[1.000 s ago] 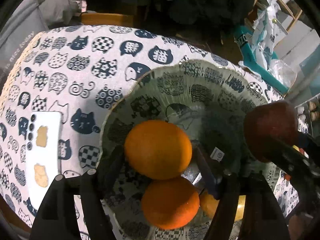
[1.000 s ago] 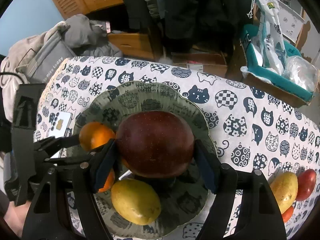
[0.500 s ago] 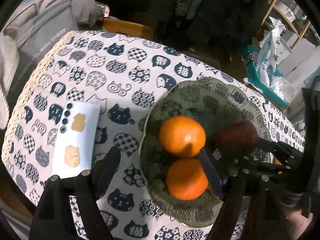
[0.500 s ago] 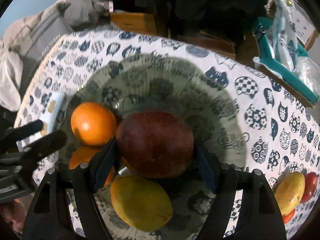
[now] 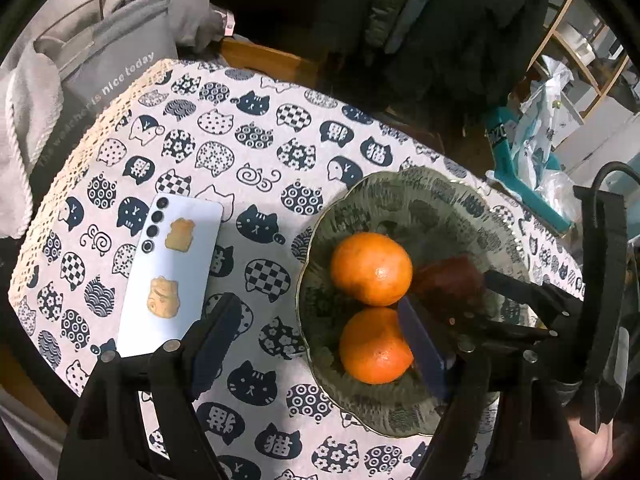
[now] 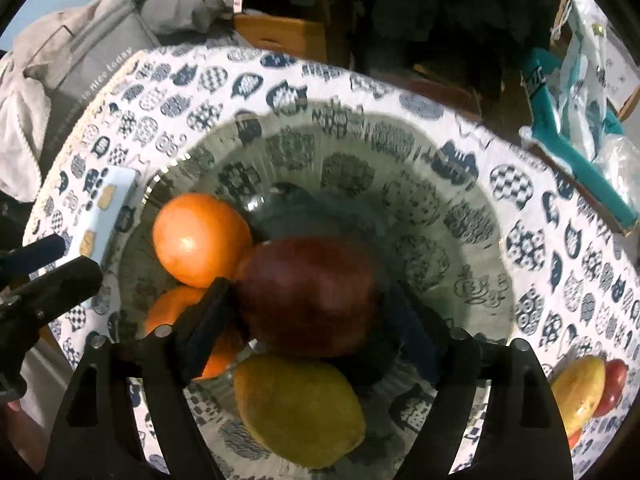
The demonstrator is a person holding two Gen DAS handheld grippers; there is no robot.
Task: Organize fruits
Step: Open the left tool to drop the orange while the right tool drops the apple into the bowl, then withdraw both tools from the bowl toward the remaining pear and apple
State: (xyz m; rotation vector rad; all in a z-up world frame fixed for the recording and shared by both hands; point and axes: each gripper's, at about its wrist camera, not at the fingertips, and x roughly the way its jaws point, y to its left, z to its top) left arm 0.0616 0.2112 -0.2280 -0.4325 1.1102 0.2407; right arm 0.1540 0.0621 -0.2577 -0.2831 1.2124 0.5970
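Right wrist view, nearest: right hand-held gripper (image 6: 308,320) is reaching into the bowl with its fingers (image 6: 204,328) set around the dark red apple (image 6: 308,296); the left pad is touching the apple, while the right pad looks slightly off it, so a firm clamp cannot be confirmed.
Yellow-green pear (image 6: 298,410): lying in the bowl's near part, just below the apple and touching it.
Apple position: sitting low in the bowl, pressing against the upper orange.
Oranges: two are lying at the bowl's left side, upper orange (image 6: 202,240) and lower orange (image 6: 192,328), the lower one partly hidden behind the gripper finger.
Bowl (image 6: 440,208): a grey-green glass dish with fluted walls, standing on the worktop (image 6: 532,184), which is wearing a cat-print cloth.
Loose fruit (image 6: 588,392): a yellow-and-red cluster is lying on the cloth at the right edge, well apart from the bowl.
Left wrist view, nearest: left hand-held gripper (image 5: 320,344) is hanging with jaws wide apart and holding nothing, one finger over the cloth, the other over the bowl's near rim.
Phone (image 5: 172,276): lying face down on the cloth, left of the bowl, with two cat stickers on its back.
Far side: grey bag (image 5: 100,64) and clothing are lying beyond the worktop's edge.
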